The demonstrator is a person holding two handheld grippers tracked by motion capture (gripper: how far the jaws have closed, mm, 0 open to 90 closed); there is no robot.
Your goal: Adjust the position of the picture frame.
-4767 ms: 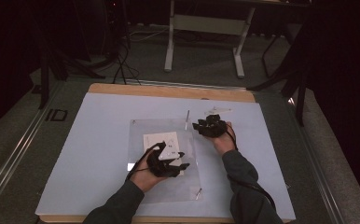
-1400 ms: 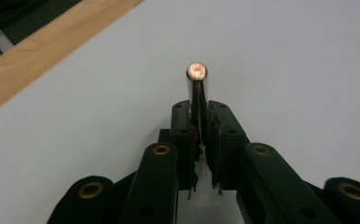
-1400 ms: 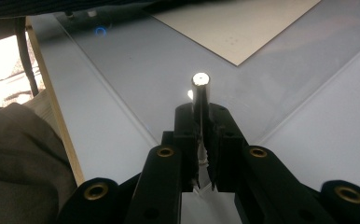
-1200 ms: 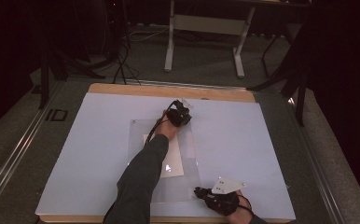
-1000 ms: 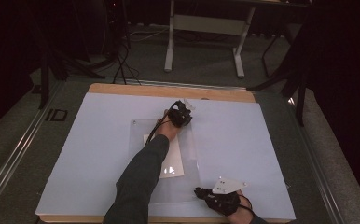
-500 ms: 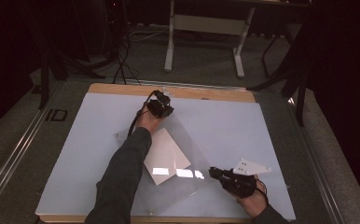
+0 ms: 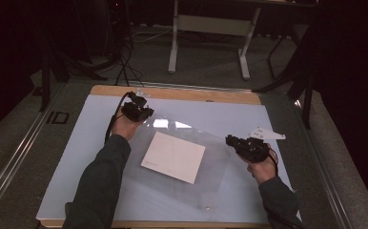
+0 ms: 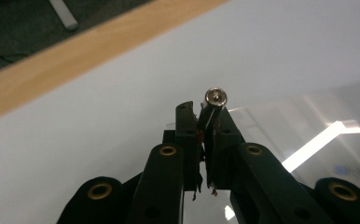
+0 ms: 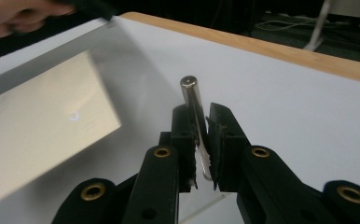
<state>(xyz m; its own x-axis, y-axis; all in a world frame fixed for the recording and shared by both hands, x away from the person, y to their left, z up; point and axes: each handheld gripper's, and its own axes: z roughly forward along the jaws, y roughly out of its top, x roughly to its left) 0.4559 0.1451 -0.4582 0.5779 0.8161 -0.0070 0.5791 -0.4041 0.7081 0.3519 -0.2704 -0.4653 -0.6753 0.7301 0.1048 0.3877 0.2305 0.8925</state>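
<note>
The left gripper (image 7: 137,110) and right gripper (image 7: 247,146) each pinch a metal standoff (image 8: 215,99) at opposite corners of the clear acrylic sheet (image 7: 210,148). The sheet is held above the table (image 7: 77,143), tilted. A white paper sheet (image 7: 173,157) lies under it.

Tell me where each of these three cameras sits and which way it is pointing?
High view: above the person's side, looking forward and down on the table; both forearms, left gripper and right gripper show.
Left gripper view: rides the left gripper, looking along its jaws, shut on a metal pin.
Right gripper view: rides the right gripper, jaws around a metal rod; the other hand shows.
Shared: high and right gripper views show the white sheet in the clear sleeve.
</note>
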